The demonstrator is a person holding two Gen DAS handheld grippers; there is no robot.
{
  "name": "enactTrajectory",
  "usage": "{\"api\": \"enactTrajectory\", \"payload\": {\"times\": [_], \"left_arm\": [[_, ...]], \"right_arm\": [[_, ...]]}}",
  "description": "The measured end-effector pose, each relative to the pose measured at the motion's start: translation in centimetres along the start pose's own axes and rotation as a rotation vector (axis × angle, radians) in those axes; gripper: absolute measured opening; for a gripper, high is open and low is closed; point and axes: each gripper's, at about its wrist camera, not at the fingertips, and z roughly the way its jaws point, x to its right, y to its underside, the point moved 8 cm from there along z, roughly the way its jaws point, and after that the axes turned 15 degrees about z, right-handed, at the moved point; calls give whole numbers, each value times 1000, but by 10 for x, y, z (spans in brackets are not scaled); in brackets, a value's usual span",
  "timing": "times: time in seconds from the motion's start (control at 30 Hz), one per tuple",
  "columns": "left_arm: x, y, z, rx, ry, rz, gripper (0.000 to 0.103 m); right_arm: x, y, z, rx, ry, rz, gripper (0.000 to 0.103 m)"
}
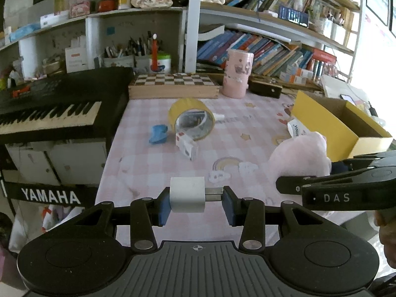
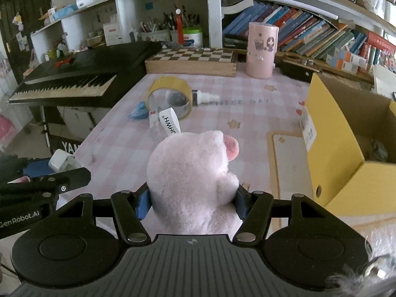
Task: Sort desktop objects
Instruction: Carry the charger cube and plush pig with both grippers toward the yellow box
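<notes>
Clamped between the blue pads of the left claw (image 1: 195,201) sat a small white charger block (image 1: 187,194), its metal prongs pointing at the right pad, lifted above the near edge of the pink checked table (image 1: 247,128). Because the prongs took the squeeze on one side, the block looked liable to twist or pop free if the claw tilted or the squeeze eased.

Further left, a black keyboard (image 1: 49,109) stood beside the table. On the cloth past the claw lay a crumpled blue scrap (image 1: 157,133), a small white carton (image 1: 186,144), and a yellow tape roll (image 1: 191,118) tipped on its edge, with a small white bottle (image 2: 204,97) lying just behind it. A chessboard box (image 1: 173,86) and a pink cylinder (image 1: 237,74) stood at the back.

To the right, the right claw (image 2: 191,205) was closed around a pink plush toy (image 2: 193,180), which bulged well past both pads, its white label (image 2: 170,122) sticking up. Soft stuffing gives under pressure, so the toy could slump or slide out, and its bulk might catch the wall of the box on the way in.

At the far right stood an open yellow cardboard box (image 2: 331,133), touching the table's right side. Something dark and crumpled lay inside, too dim to identify. Both held things were judged to be headed there, though neither was over it yet.
</notes>
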Motion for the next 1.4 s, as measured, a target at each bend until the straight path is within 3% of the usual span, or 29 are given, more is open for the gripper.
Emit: {"api": "enactTrajectory", "payload": {"times": [0.7,1.4], "left_arm": [[31,50,-52,-28,111,139,41],[112,41,-50,2,315,333,41]], "right_arm": [[-4,89,-54,-7,57,156,61],[59,128,-103,43,215,359,61]]}}
